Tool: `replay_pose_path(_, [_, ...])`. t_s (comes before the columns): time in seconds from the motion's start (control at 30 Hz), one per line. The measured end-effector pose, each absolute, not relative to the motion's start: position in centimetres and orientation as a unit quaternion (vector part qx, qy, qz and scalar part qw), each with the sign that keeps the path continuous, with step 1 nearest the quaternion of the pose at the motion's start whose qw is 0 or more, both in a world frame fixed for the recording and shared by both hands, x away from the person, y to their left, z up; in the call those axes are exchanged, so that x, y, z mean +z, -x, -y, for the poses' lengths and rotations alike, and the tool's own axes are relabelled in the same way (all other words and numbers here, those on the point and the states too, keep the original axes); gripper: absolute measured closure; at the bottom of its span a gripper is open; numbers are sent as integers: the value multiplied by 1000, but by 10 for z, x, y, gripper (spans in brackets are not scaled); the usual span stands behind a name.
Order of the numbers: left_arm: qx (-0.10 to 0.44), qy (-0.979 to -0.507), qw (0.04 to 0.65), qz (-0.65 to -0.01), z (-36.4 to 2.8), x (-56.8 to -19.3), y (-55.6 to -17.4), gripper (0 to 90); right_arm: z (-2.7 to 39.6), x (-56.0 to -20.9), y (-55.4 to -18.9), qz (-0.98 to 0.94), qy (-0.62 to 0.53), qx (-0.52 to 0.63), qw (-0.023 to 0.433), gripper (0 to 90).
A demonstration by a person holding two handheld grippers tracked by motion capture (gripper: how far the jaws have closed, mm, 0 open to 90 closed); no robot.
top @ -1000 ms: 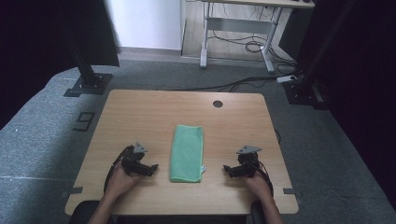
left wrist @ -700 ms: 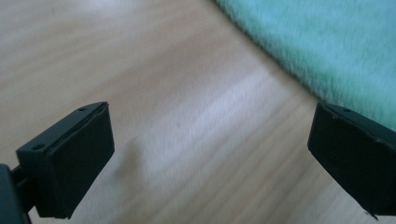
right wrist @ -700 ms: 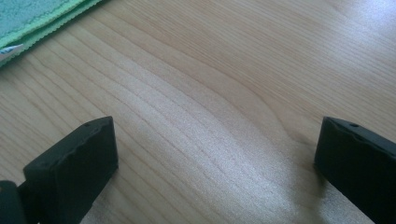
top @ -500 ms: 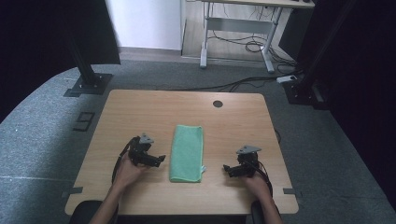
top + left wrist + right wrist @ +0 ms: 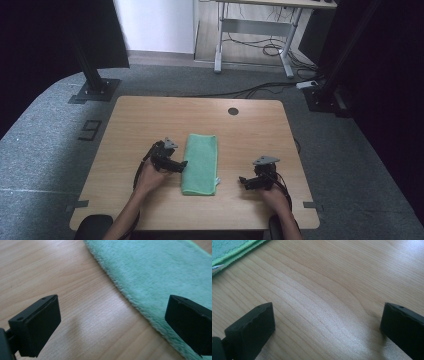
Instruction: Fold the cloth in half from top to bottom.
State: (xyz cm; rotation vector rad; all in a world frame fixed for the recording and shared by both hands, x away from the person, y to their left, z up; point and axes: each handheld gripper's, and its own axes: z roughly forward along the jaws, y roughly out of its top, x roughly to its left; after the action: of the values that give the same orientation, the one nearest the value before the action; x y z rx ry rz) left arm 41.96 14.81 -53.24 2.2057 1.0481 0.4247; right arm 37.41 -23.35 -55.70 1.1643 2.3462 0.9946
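- A folded mint-green fleecy towel [image 5: 201,163] lies flat near the middle of the pale wooden table [image 5: 140,120], long side running away from the person, a small white tag at its near right corner.
- The left gripper [image 5: 181,165] sits at the towel's left edge; in the left gripper view its jaws stand wide apart and hold nothing, one over bare wood, the other above the fleecy border [image 5: 160,277].
- The right gripper [image 5: 243,181] rests low over the table to the right of the towel, apart from it, jaws spread wide and empty.
- In the right gripper view the towel's corner [image 5: 234,247] shows at the upper left.
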Motion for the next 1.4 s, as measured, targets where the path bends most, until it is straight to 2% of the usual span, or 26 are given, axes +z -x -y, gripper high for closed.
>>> replay_pose_path(0.17, [163, -847, 308, -401, -147, -544, -423, 0, 233, -557, -374, -825, -410, 350, 169, 0])
replay_pose_path(0.7, [151, -839, 325, -409, -149, -548, -414, 42, 234, -556, -376, -831, -404, 345, 162, 0])
replay_pose_path(0.93, [150, -838, 326, -411, -150, -548, -413, 40, 226, -545, -385, -841, -393, 345, 138, 128])
replay_pose_path(1.03, [151, -838, 326, -411, -149, -548, -413, 47, 220, -538, -391, -849, -376, 353, 117, 135])
replay_pose_path(1.27, [150, -838, 326, -410, -150, -548, -410, 51, 204, -528, -413, -850, -367, 359, 114, 140])
replay_pose_path(1.4, [150, -838, 327, -410, -150, -548, -410, 50, 192, -522, -428, -845, -367, 369, 119, 184])
